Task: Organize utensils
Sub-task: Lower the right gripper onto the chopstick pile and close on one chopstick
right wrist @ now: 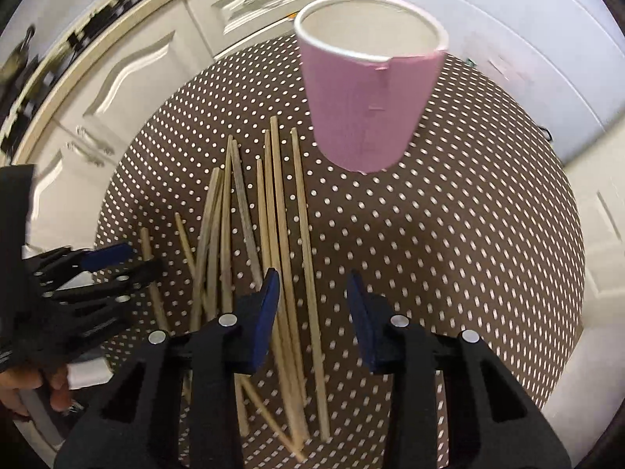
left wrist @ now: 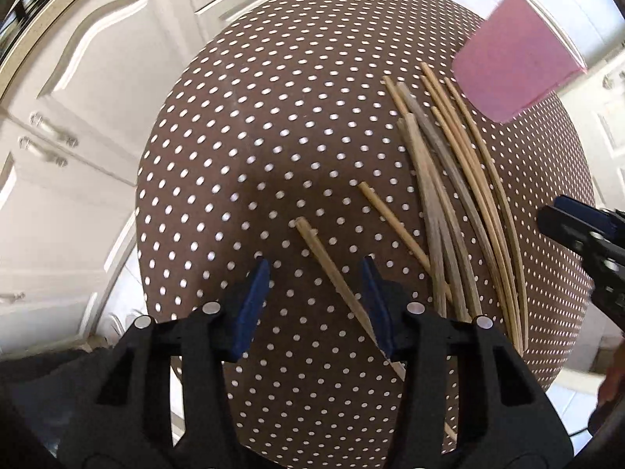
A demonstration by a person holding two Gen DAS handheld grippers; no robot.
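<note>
Your left gripper point(left wrist: 314, 273) sits closest to its lens, blue pads spread wide and clamping nothing. One loose chopstick point(left wrist: 332, 269) lies on the table between the two pads, angled from upper left down toward the right pad and passing under it; whether that pad touches it, can't tell. A second stray stick point(left wrist: 390, 221) lies just right of it, leaning into the main chopstick pile point(left wrist: 461, 195) further right.

Your right gripper point(right wrist: 312, 293) is also spread apart with nothing between the pads. In the right wrist view the pile point(right wrist: 250, 234) lies mostly left of and under the left pad, sticks running roughly away from you, a few crossing at the near ends. Only the outermost stick point(right wrist: 308, 273) runs up inside the gap between the pads.

Pink paper cup point(right wrist: 371, 90) stands upright, mouth open, beyond the far ends of the sticks, near them, contact unclear. Everything rests on the brown polka-dot tablecloth point(right wrist: 468, 234). White cabinets point(left wrist: 78, 117) behind.
</note>
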